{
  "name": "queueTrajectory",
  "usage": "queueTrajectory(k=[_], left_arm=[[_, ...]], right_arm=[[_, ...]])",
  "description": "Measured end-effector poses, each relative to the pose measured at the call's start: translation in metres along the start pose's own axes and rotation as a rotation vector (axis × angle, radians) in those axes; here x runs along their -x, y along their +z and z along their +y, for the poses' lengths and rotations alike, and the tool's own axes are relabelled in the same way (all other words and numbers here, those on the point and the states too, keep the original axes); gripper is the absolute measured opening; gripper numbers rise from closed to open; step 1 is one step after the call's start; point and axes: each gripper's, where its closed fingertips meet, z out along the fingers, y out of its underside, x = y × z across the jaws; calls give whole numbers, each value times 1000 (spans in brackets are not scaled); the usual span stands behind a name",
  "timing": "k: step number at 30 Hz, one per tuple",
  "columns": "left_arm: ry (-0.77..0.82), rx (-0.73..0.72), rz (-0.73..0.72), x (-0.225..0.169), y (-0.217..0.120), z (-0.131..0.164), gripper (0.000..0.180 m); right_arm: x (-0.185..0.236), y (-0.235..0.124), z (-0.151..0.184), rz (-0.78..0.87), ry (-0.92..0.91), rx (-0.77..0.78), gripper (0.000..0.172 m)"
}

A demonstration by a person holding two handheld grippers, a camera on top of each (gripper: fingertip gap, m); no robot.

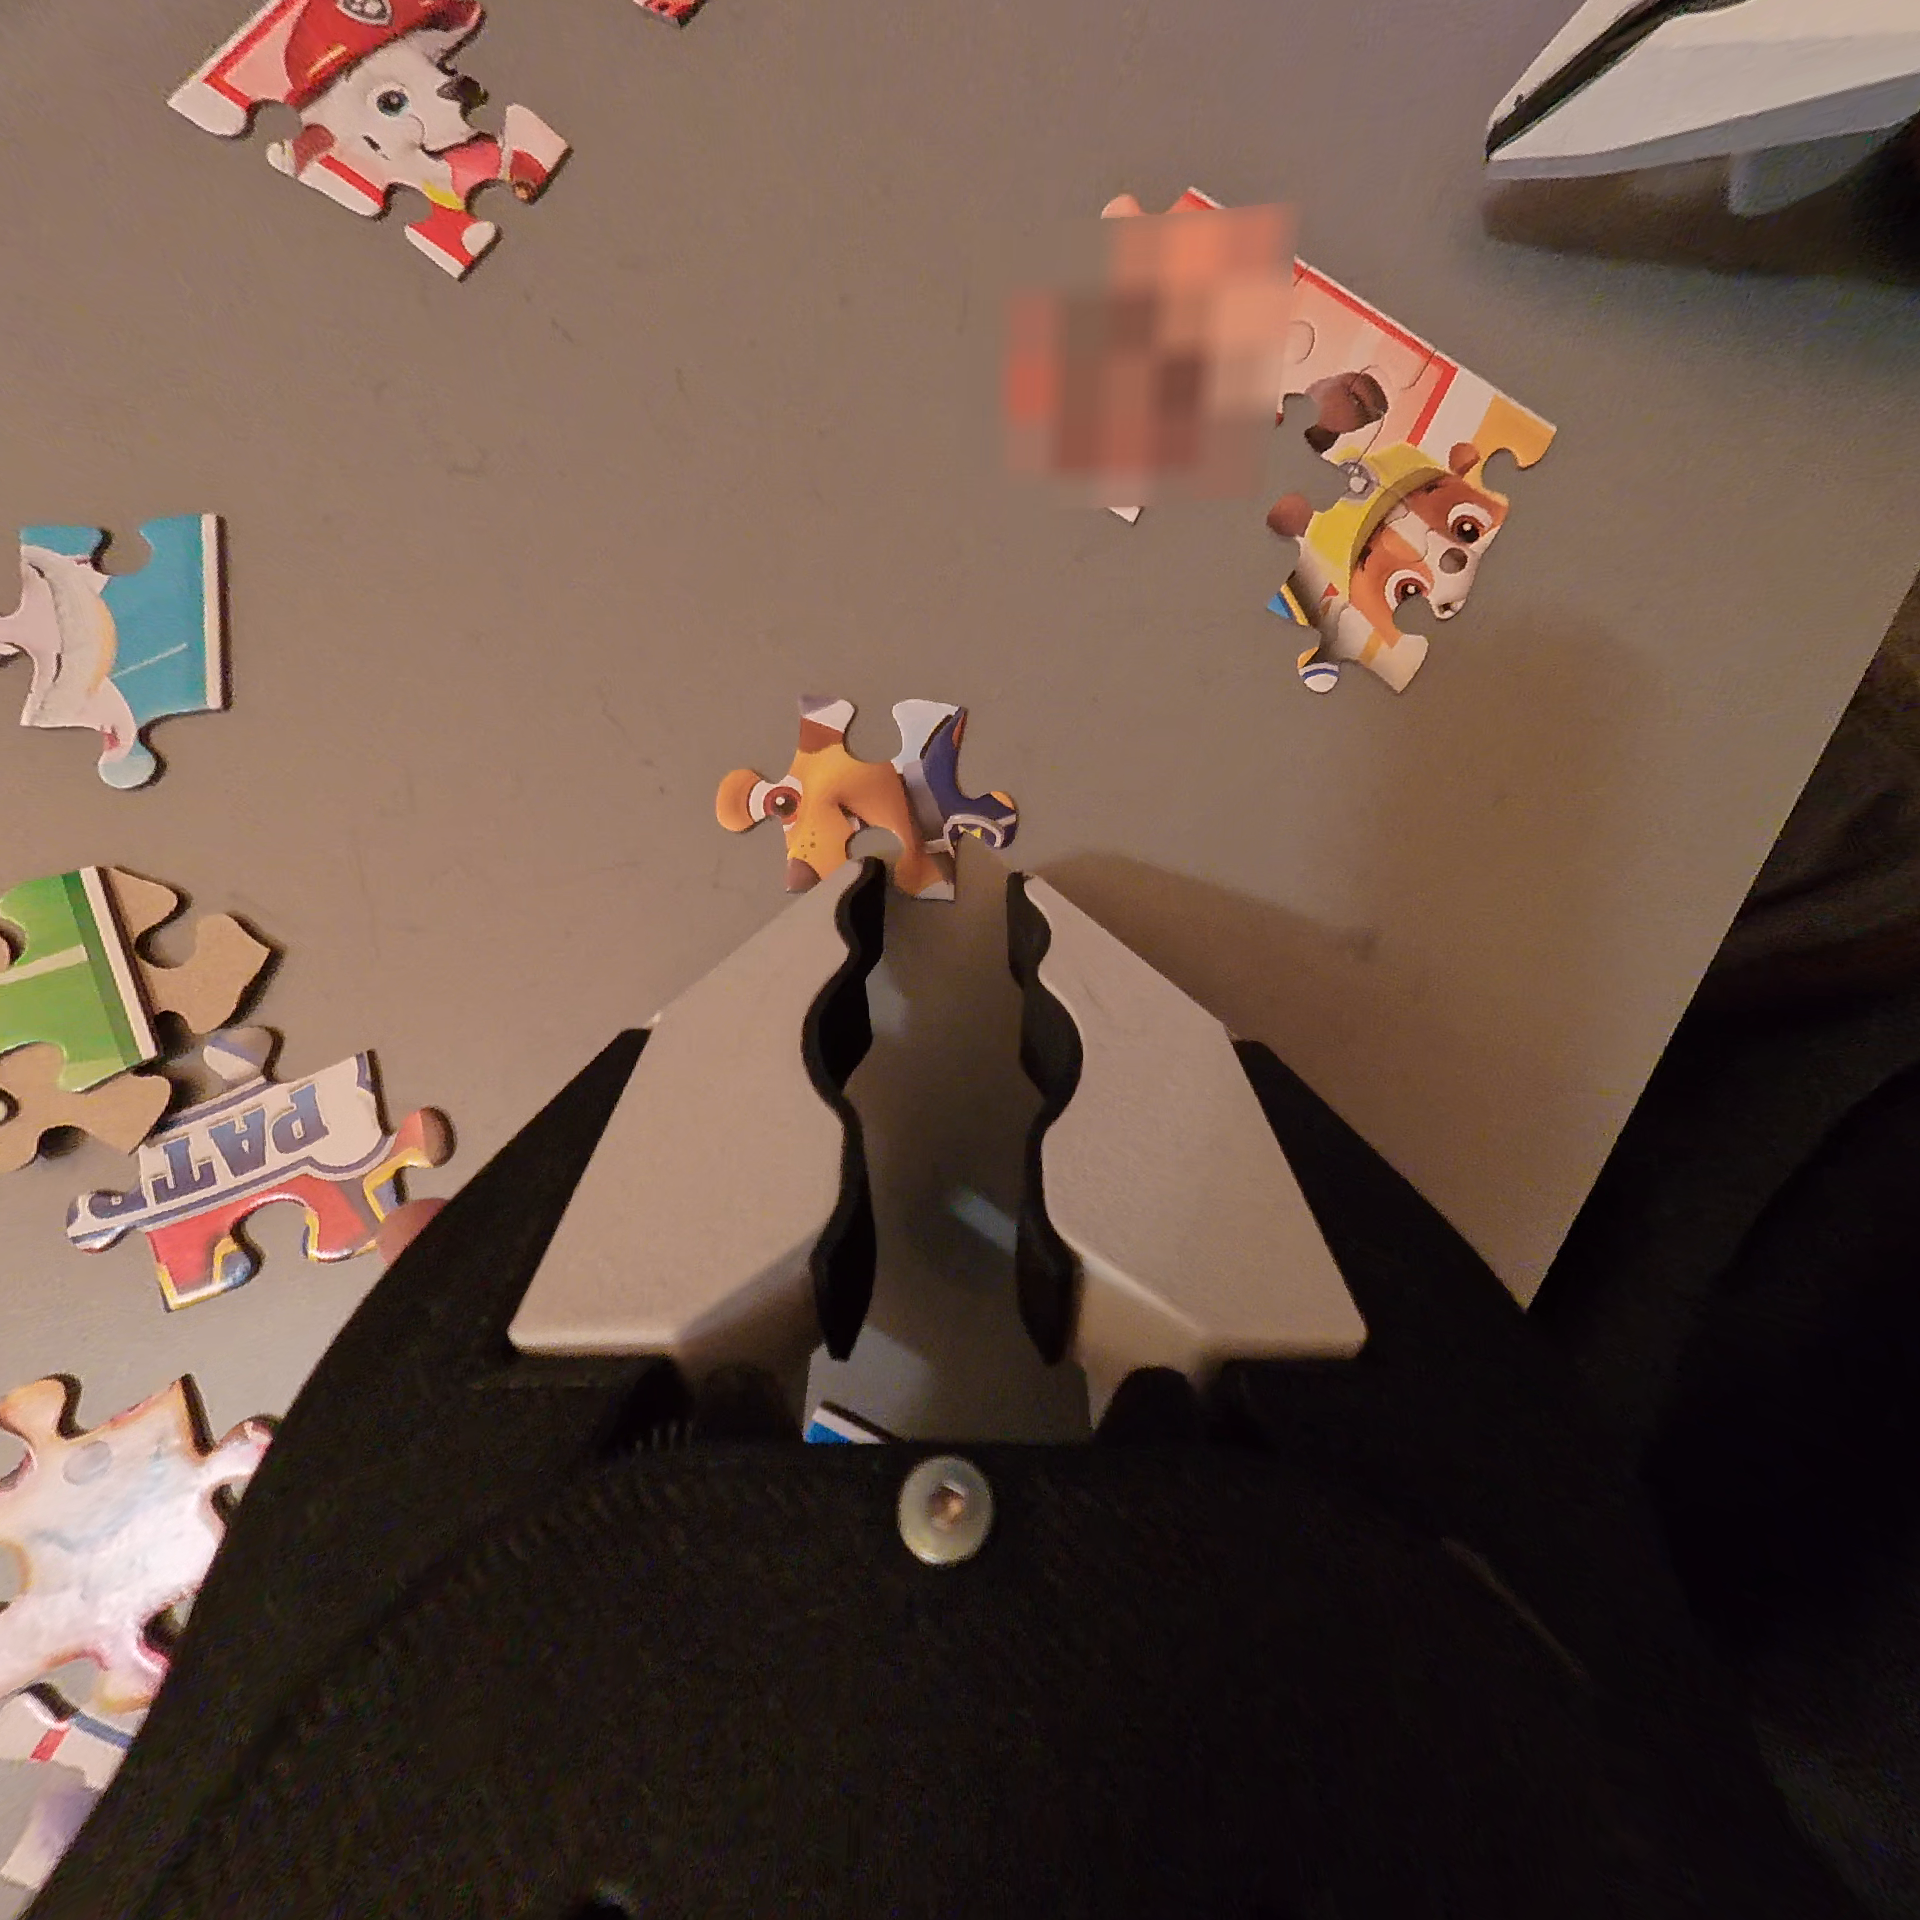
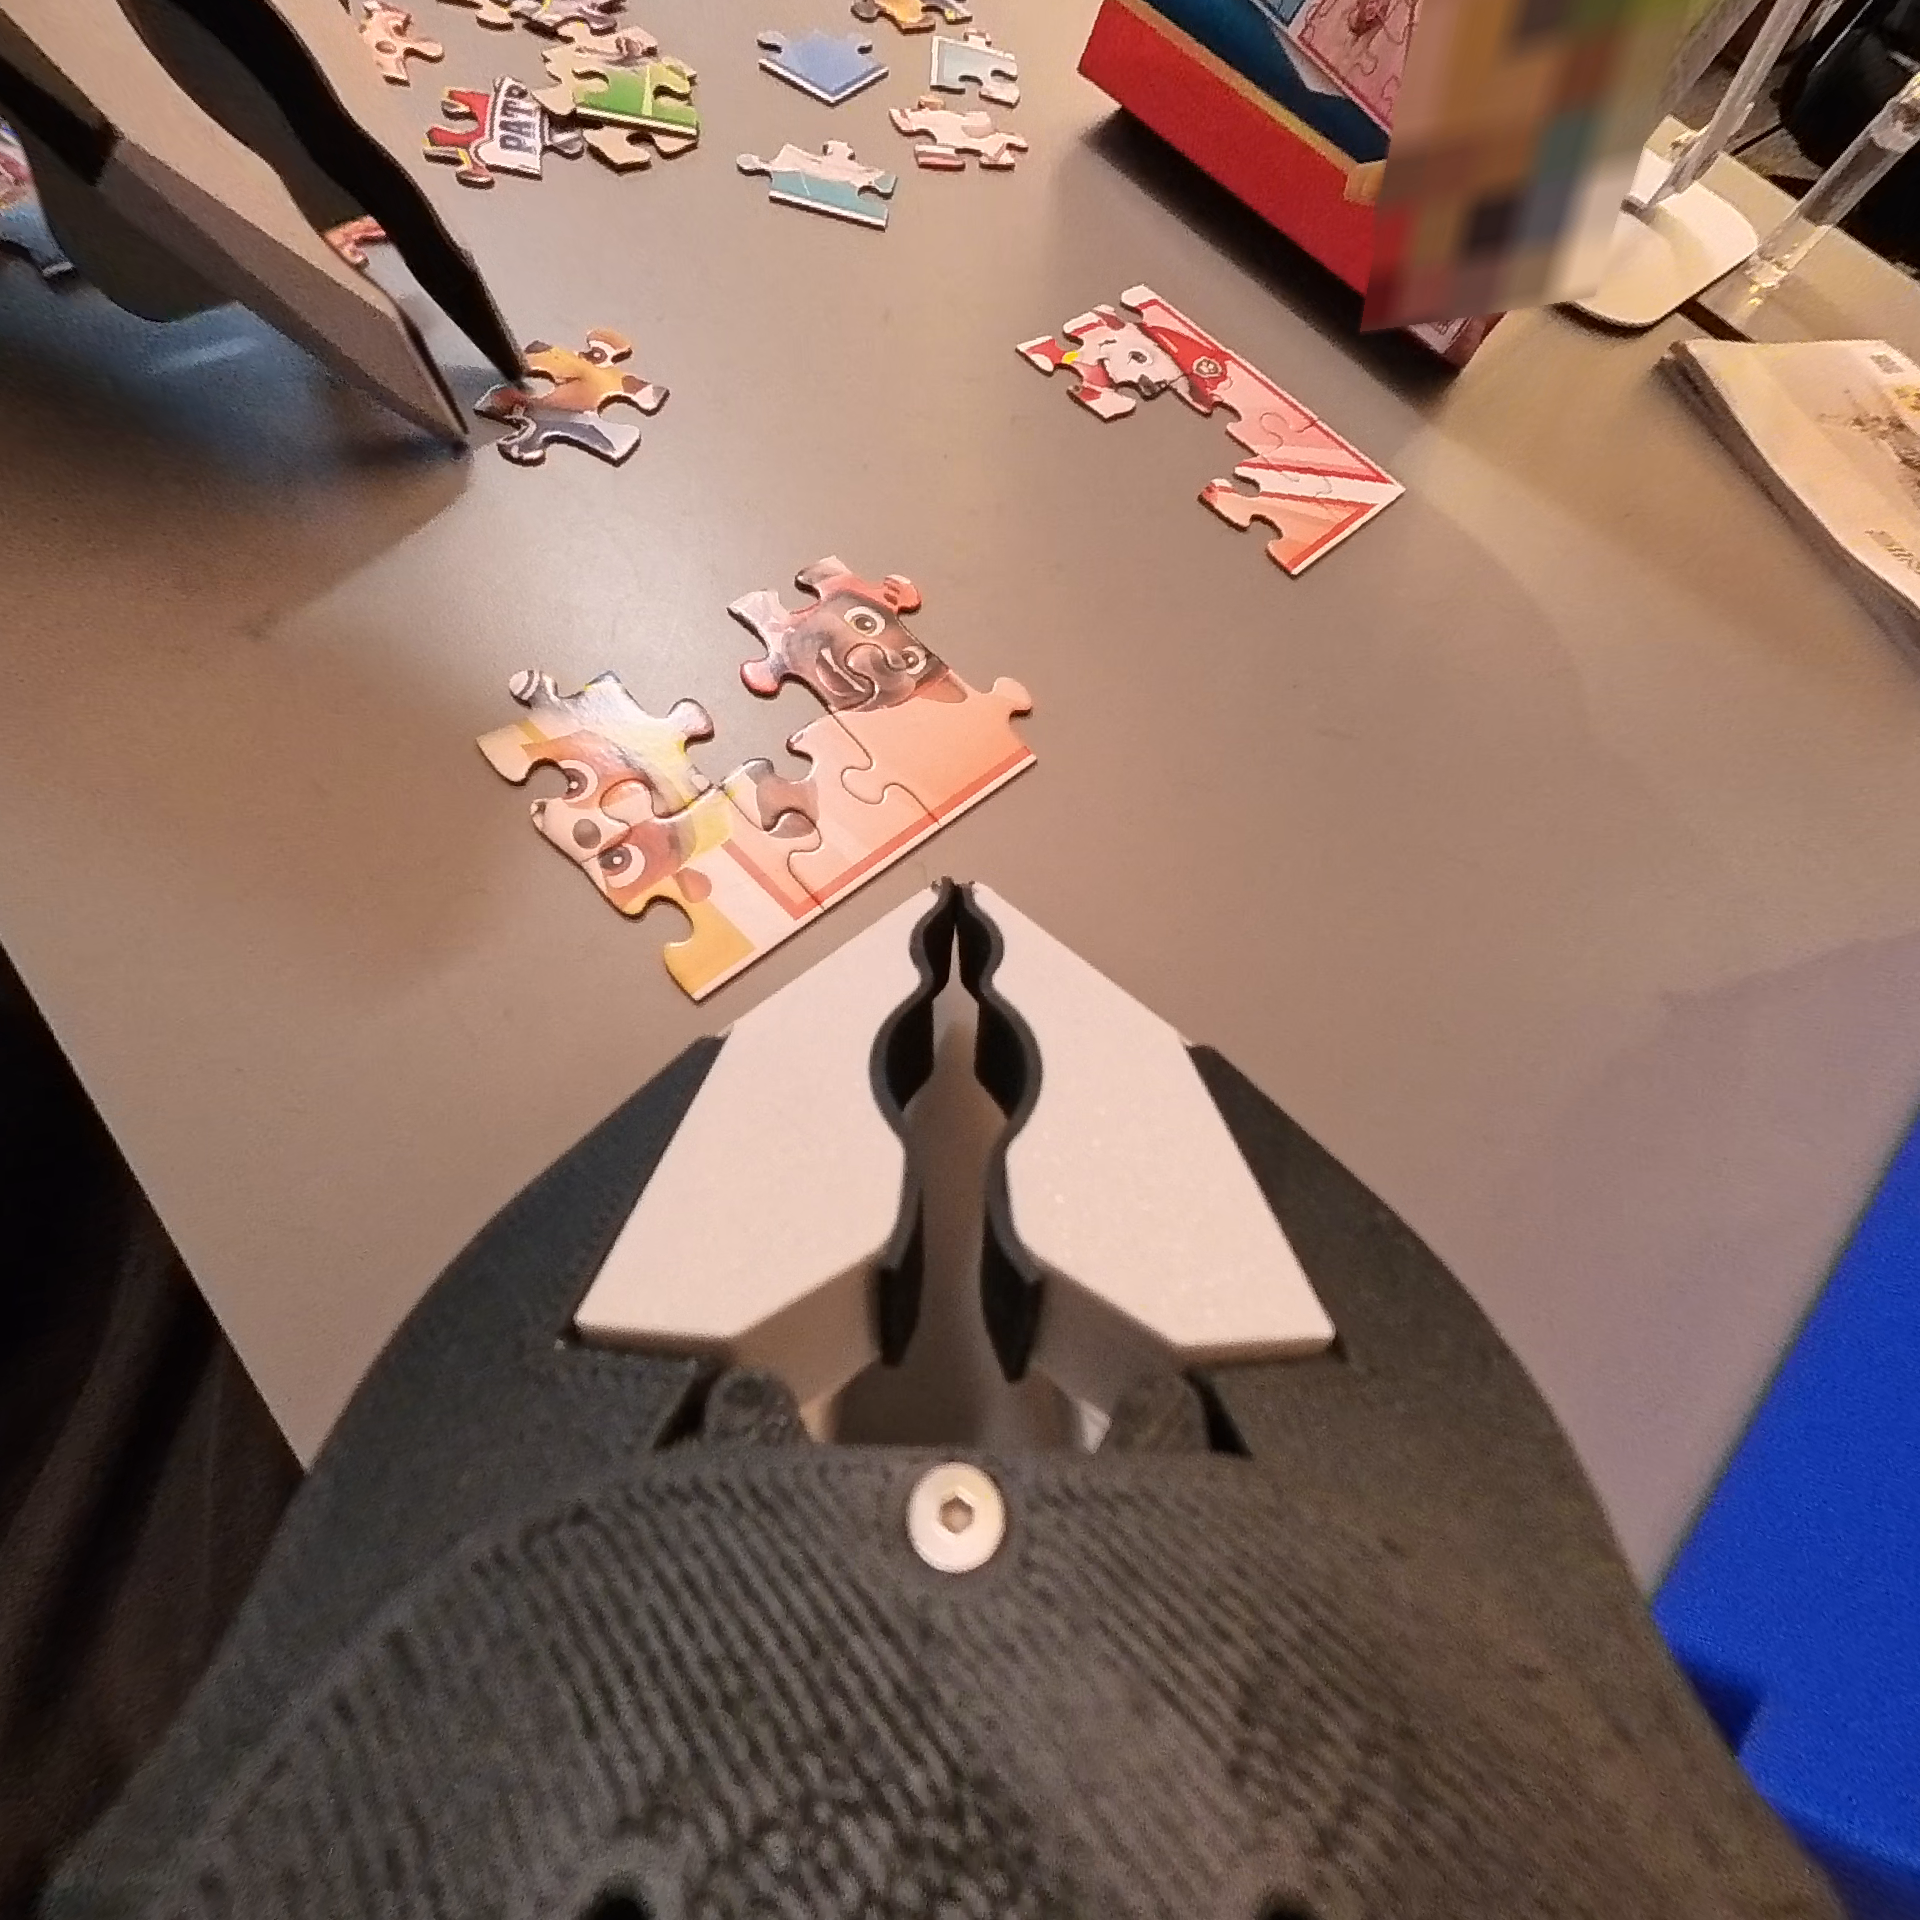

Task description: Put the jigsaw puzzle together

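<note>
My left gripper (image 1: pixel 945 883) is open, its tips low over the grey table (image 1: pixel 623 468). A single puzzle piece (image 1: pixel 831 800) with an orange dog face and a blue part lies flat on the table at the tips. Its near corner reaches into the gap by the left fingertip (image 1: pixel 862 883), and the pads do not press on it. The right wrist view shows the same gripper (image 2: pixel 483 400) beside that piece (image 2: pixel 582 400). My right gripper (image 2: pixel 956 891) is shut with nothing between its pads, just off the straight edge of a joined cluster of pieces (image 2: pixel 831 769).
The cluster also shows in the left wrist view (image 1: pixel 1392 520). A red-and-white joined strip (image 2: pixel 1226 426) lies farther right. Loose pieces (image 1: pixel 260 1174) lie at the left, a red box (image 2: pixel 1247 177) and a paper stack (image 2: pixel 1829 468) at the back. The table edge (image 1: pixel 1714 935) runs close on the right. The left gripper's tips are roughly 20 centimeters from the right gripper's.
</note>
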Motion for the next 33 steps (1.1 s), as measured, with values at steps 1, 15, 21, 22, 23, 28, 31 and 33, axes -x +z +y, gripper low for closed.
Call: queueTrajectory(k=[1,15,21,22,23,28,31,33], left_arm=[[3,4,-2,0,0,0,20],[-23,24,-15,13,-8,7,0],[-32,-3,3,9,-9,3,6],[-34,-9,5,8,-10,1,7],[-35,-20,2,7,-11,-1,8],[-56,-108,-12,7,-20,-10,10],[-96,-188,-5,6,-26,-18,10],[-128,-239,13,3,-28,-24,11]], right_arm=[[0,0,0,0,0,0,0],[-1,1,1,-12,25,4,0],[-6,0,0,-7,61,0,0],[-7,1,1,-2,68,2,0],[-9,1,1,2,76,2,0],[-12,-4,-8,-8,133,-61,0],[-17,-9,-23,-24,146,-155,0],[-23,-9,-35,-49,154,-217,0]])
